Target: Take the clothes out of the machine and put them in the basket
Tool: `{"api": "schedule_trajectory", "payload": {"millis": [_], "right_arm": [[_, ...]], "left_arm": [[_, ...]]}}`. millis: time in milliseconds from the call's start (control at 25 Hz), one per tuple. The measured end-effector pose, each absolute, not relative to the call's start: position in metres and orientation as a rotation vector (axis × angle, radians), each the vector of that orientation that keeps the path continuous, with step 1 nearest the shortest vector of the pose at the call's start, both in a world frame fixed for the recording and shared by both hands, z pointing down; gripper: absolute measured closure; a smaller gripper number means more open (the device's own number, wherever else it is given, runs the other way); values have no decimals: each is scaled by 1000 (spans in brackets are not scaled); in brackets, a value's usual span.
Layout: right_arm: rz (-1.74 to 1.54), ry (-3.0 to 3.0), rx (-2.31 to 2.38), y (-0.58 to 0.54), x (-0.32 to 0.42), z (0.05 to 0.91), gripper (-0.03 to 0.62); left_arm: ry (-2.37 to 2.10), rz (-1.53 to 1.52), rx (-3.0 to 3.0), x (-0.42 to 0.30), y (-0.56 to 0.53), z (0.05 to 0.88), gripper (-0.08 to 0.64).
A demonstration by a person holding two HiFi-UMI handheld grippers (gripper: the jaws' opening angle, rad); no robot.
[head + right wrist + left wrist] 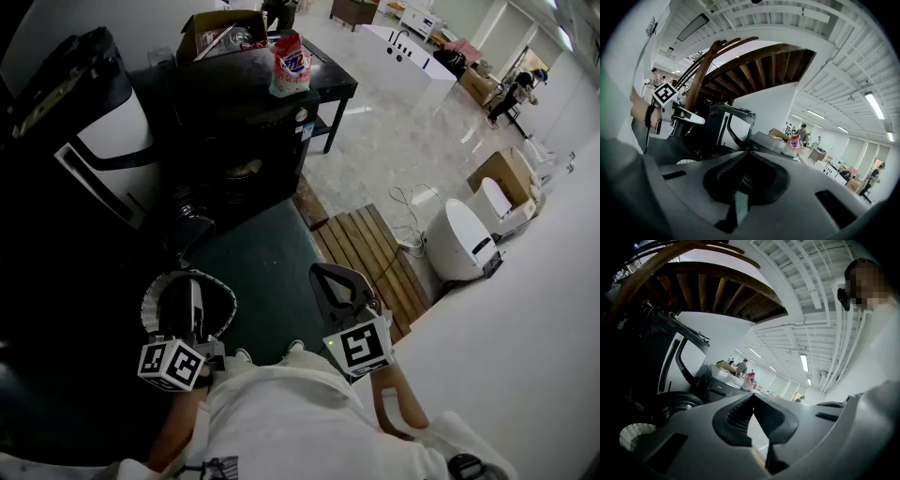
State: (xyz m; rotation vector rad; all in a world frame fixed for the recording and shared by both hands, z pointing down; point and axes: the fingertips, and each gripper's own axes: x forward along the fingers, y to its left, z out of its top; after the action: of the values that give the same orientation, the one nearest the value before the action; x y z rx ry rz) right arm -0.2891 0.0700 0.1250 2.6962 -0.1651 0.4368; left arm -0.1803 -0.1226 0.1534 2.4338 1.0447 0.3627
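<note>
The head view's left half sinks into deep shadow, the dark machine barely readable, while the pale floor on the right glares. Both gripper views bend strongly, with black corners. Ceiling strip lights glow, and the near foreground is blurred.

Low in the head view, the person holds both grippers side by side, pointing up the frame. The left gripper, at lower left, has its jaws pressed together on nothing. The right gripper, tipped slightly downward, is likewise closed and empty. The right forearm trails toward the bottom edge.
</note>
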Motion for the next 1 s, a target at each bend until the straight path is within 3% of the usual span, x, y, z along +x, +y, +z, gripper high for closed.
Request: {"api": "schedule_trajectory", "payload": {"millis": [600,640,800,1000], "right_arm": [[441,-200,2753,75,-294,134,578],[442,-197,2754,77,-295,135,578],[431,-170,2770,95,-302,134,578],[463,-90,2782,137,-322,137,578]], "left_arm": [[1022,360,2374,-176,-114,162,540],[1011,370,2366,-175,-113,164,521],[978,385,2365,-168,-95,170,279],[1017,383,2362,-169,-48,175,183]]}}
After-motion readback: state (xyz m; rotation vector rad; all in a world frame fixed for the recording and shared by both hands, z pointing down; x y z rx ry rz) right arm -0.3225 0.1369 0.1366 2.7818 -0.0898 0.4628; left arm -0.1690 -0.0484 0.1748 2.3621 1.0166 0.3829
